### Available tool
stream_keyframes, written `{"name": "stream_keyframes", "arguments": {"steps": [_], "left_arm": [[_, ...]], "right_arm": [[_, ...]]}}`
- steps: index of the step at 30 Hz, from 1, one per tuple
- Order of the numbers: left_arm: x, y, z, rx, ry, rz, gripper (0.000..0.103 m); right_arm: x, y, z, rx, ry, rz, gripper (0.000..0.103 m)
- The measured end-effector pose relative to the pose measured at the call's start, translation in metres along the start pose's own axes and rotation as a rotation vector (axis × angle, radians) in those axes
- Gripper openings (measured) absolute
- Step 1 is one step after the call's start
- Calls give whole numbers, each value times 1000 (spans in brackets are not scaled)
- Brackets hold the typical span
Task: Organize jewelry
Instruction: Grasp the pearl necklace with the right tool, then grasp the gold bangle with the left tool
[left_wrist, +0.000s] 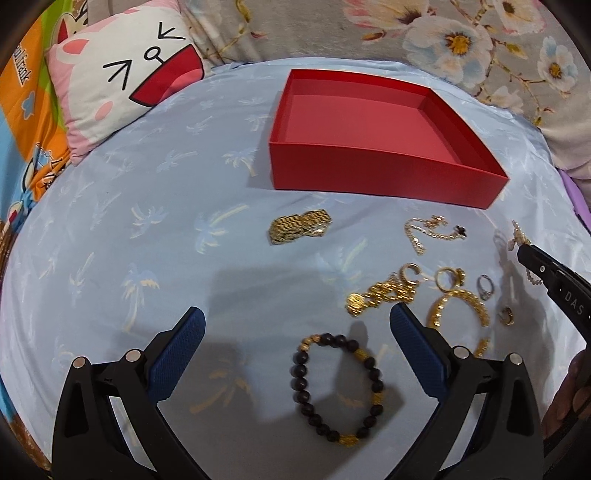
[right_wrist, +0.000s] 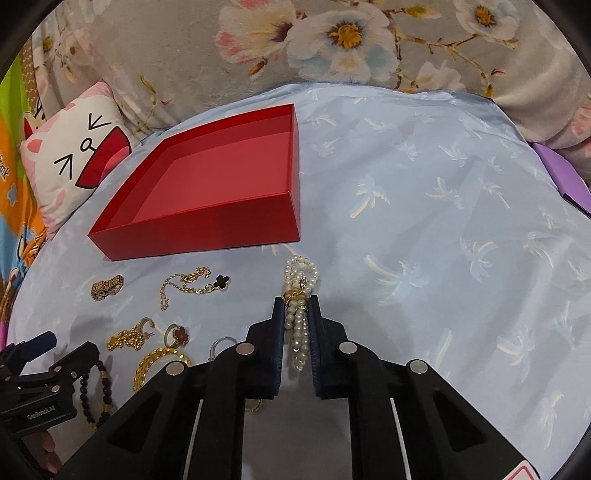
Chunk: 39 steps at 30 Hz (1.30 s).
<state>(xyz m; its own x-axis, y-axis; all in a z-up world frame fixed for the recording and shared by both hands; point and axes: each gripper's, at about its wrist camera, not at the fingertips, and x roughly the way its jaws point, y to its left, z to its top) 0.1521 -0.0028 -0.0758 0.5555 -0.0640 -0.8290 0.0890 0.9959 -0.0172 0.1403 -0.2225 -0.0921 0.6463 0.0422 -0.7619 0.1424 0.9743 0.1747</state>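
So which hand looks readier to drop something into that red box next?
Probably the right. The right gripper is already shut on the pearl bracelet, just short of the red box. The left gripper is open over the dark bead bracelet, holding nothing.

**Bedding and cushions around the blue sheet**

We take the pale blue sheet (left_wrist: 147, 206) with its palm-tree print as our landmark; it covers the middle of the bed. At its far left corner we see a white and pink cartoon cushion (left_wrist: 122, 85) with a drawn face and a red mouth, its edge resting on the sheet. Left of the sheet lies a bright cartoon-print fabric (left_wrist: 22, 122) in orange, green and blue. Behind the sheet we find a grey floral blanket (right_wrist: 332, 48) with large white and pink blossoms. At the sheet's right edge a purple item (right_wrist: 561, 173) shows, too little for us to identify.
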Motion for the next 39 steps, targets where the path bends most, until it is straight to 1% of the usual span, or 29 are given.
{"name": "stream_keyframes", "arguments": {"steps": [1, 6, 10, 12, 16, 19, 21, 22, 26, 28, 30, 32, 39], "left_arm": [[-3, -3, -1, 2, 1, -21, 98], [-12, -33, -9, 50, -5, -77, 98], [-8, -61, -11, 81, 1, -96, 98], [-3, -71, -10, 89, 9, -94, 98], [9, -85, -7, 84, 36, -117, 98], [16, -91, -6, 85, 47, -109, 98], [19, -93, -7, 83, 62, -118, 91], [20, -93, -7, 86, 59, -112, 91], [18, -95, -9, 96, 46, -95, 83], [16, -94, -10, 102, 39, -95, 76], [13, -94, -10, 105, 36, -106, 60], [12, -94, -11, 108, 37, -115, 55], [6, -86, -14, 97, 48, -162, 54]], "right_arm": [[-5, -1, -2, 4, -3, -3, 11], [-28, -12, -17, 44, -4, -11, 11], [-40, -19, -23, 50, -12, -36, 11], [-43, -23, -25, 55, -11, -33, 11], [-45, -27, -24, 63, -15, -25, 11], [-44, -29, -24, 66, -17, -15, 11], [-43, -29, -23, 64, -15, -9, 11], [-43, -29, -24, 64, -14, -6, 11], [-40, -28, -24, 68, -8, 9, 11], [-39, -27, -25, 69, -8, 14, 11], [-40, -26, -26, 69, -8, 16, 11], [-41, -25, -26, 70, -9, 18, 11], [-49, -17, -27, 56, -21, 19, 11]]}}
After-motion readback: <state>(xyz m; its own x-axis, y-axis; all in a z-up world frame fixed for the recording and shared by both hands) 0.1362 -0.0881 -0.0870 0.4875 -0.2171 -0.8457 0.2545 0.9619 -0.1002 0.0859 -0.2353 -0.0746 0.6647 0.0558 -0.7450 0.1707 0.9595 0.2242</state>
